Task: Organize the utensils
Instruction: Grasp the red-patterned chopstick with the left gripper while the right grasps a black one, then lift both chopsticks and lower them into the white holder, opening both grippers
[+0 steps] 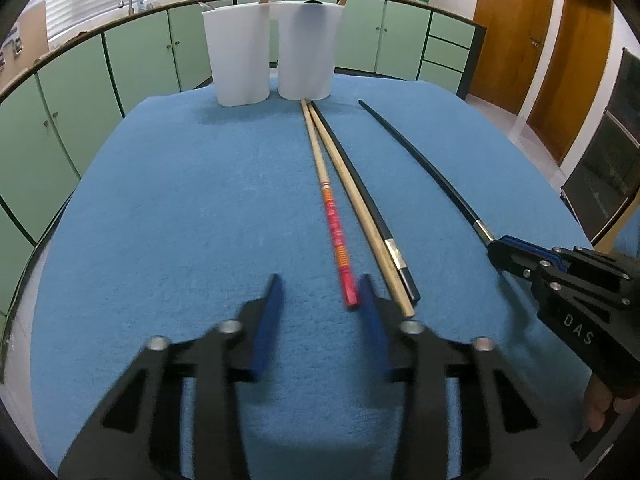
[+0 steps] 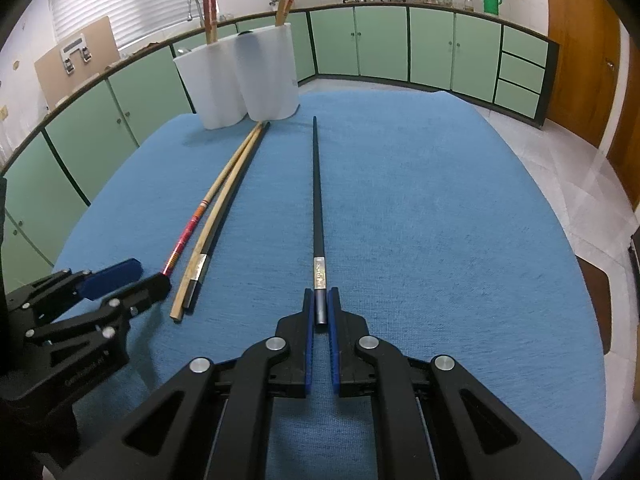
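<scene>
Blue towelling covers the table point(image 2: 440, 200), with green kitchen cabinets curving behind it, and the work sits in the middle of that cloth. A black chopstick point(image 2: 317, 200) lies straight out from the right gripper point(image 2: 321, 312), whose pads are pressed on its thick butt end just behind the silver band, so that one is already clamped. To its left lie three more, side by side and pointing at the holder: a red-patterned chopstick point(image 1: 336, 236), a plain bamboo chopstick point(image 1: 360, 216) and a second black chopstick point(image 1: 360, 184) touching the bamboo one. The left gripper point(image 1: 320, 308) stands part open over the cloth; the red stick's butt lies just inside its right finger, and the pads do not press on it. Judging from this, the step in hand is a paired pick-up, and the left needs to centre on the red stick so the closing finger does not nudge the bamboo one beside it. Both should lift level, then tilt tips down toward the white utensil holder point(image 1: 272, 52), which stands at the far edge with chopsticks already upright in its two compartments. Holding so near the butt leaves a long free end that may swing, so a slow lift seems wise.
</scene>
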{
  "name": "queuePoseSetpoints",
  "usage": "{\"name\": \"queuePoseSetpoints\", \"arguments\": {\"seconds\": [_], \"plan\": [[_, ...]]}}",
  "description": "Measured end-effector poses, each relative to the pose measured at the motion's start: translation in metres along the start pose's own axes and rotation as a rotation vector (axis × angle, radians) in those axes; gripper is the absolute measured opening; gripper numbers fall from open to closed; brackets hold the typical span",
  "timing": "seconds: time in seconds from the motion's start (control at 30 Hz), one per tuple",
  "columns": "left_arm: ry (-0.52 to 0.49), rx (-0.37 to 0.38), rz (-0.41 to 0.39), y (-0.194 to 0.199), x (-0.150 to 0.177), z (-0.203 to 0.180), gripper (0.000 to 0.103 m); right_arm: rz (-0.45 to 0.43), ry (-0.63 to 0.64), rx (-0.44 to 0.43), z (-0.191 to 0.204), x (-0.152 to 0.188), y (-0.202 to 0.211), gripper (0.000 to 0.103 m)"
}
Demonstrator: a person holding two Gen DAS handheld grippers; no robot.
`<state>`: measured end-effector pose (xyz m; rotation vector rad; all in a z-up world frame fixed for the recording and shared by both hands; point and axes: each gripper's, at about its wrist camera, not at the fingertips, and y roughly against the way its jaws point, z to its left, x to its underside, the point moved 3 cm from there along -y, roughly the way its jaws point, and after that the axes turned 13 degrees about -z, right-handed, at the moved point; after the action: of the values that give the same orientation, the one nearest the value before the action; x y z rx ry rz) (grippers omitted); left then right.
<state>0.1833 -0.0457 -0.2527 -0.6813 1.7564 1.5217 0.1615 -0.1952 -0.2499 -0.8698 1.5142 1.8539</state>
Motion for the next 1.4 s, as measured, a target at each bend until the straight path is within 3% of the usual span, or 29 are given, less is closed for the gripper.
{"name": "queuePoseSetpoints", "arguments": {"seconds": [0.1, 0.33, 0.4, 0.6, 0.83, 1.1, 1.4], "plan": [[0.017, 0.016, 0.000, 0.000, 0.000, -0.002, 0.014, 0.000, -0.001, 0.000, -0.001, 0.000, 0.000, 0.007], [-0.019, -0.016, 0.001, -0.002, 0.000, -0.010, 0.012, 0.001, 0.012, 0.009, 0.001, 0.000, -0.001, 0.007], [-0.011, -0.008, 0.001, -0.002, 0.000, -0.011, 0.006, 0.000, 0.007, 0.006, 0.001, 0.000, -0.001, 0.007], [0.022, 0.012, -0.008, 0.004, -0.003, -0.007, 0.006, -0.007, 0.009, 0.002, 0.003, -0.004, 0.007, 0.006], [-0.002, 0.014, -0.117, 0.049, -0.034, 0.005, 0.005, -0.096, 0.097, -0.007, 0.015, -0.035, 0.039, 0.006], [-0.009, 0.013, -0.260, 0.099, -0.085, 0.014, 0.005, -0.188, 0.071, -0.048, 0.015, -0.086, 0.073, 0.006], [0.004, 0.051, -0.389, 0.126, -0.146, 0.024, 0.005, -0.238, 0.051, -0.102, 0.015, -0.141, 0.094, 0.006]]}}
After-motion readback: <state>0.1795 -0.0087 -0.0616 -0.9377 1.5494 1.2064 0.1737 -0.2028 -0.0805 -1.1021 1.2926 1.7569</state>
